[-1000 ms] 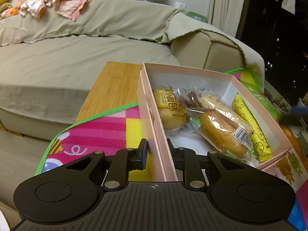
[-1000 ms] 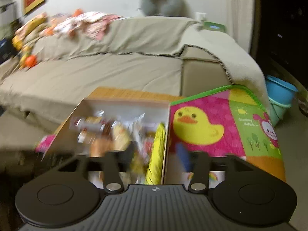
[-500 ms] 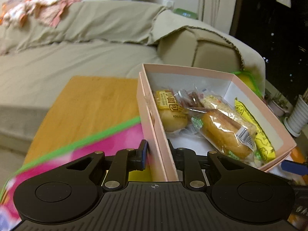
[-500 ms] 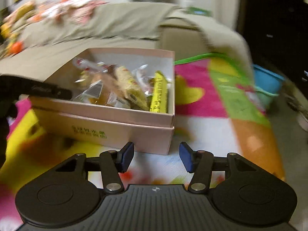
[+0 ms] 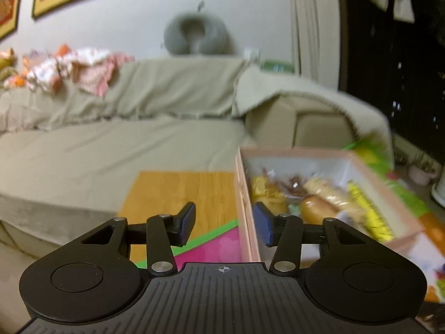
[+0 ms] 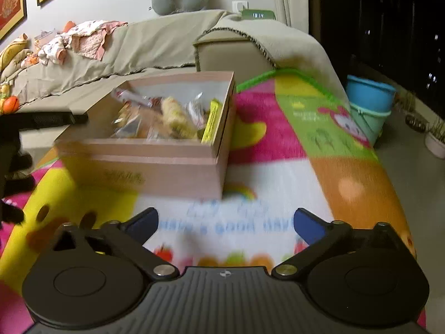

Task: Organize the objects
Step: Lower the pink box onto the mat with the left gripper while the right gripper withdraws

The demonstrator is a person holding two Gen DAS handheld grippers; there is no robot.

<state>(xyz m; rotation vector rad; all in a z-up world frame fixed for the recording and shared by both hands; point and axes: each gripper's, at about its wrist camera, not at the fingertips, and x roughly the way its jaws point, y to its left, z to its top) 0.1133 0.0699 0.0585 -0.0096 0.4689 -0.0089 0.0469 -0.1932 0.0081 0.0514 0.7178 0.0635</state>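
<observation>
The left gripper [image 5: 222,224] has let go of the pink box [image 6: 155,156]: a second ago its jaws pinched the box's left wall, and now they have just been opening and stand half apart, pulled back, with that wall only passing in front of the gap and no pad touching it. The right gripper [image 6: 225,221] has also just been opening, to full width, and holds nothing above the play mat [image 6: 278,167]. The box of wrapped snacks [image 6: 172,119] sits on the mat covering the counter [image 5: 180,192], toward its left edge. The box looks placed, so both hands seem free for another item.
</observation>
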